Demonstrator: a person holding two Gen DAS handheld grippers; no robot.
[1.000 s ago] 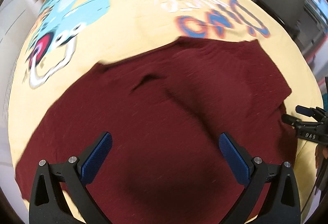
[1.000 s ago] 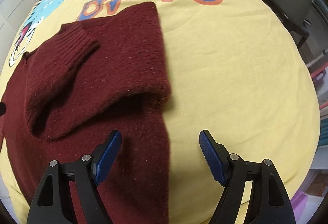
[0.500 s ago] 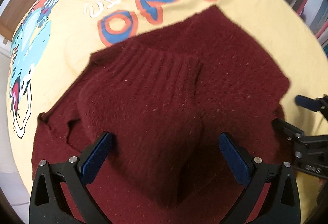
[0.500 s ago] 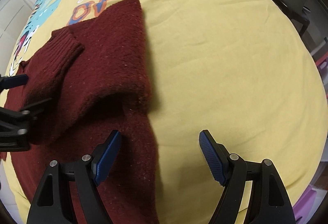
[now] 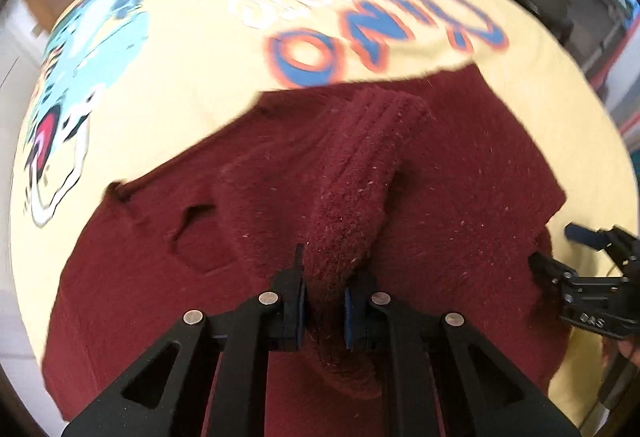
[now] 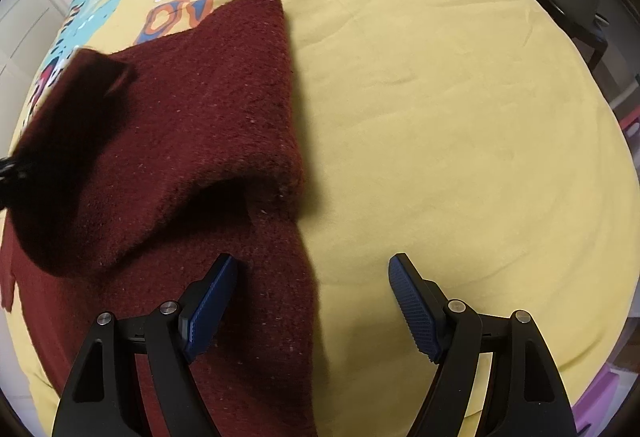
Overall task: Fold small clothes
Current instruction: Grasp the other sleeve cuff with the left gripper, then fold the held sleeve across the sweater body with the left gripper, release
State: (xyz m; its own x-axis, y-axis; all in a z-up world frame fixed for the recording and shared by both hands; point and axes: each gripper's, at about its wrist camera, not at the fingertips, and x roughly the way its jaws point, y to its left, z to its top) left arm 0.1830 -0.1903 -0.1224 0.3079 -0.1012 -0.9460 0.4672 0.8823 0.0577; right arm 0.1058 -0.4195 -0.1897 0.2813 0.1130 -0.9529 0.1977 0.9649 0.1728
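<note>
1. Left wrist view: the left hand-held gripper has just closed, pinching a sleeve of the maroon sweater lying on a yellow printed cloth.
2. Right wrist view: the right hand-held gripper hangs wide open, empty, over the sweater's edge; the thick, soft knit looks best held at sleeves or hem.

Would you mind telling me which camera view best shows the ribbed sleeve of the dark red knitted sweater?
The left wrist view: the ribbed sleeve runs up mid-frame, pinched in the left gripper. The right wrist view shows it only dark and blurred at its left edge.
</note>
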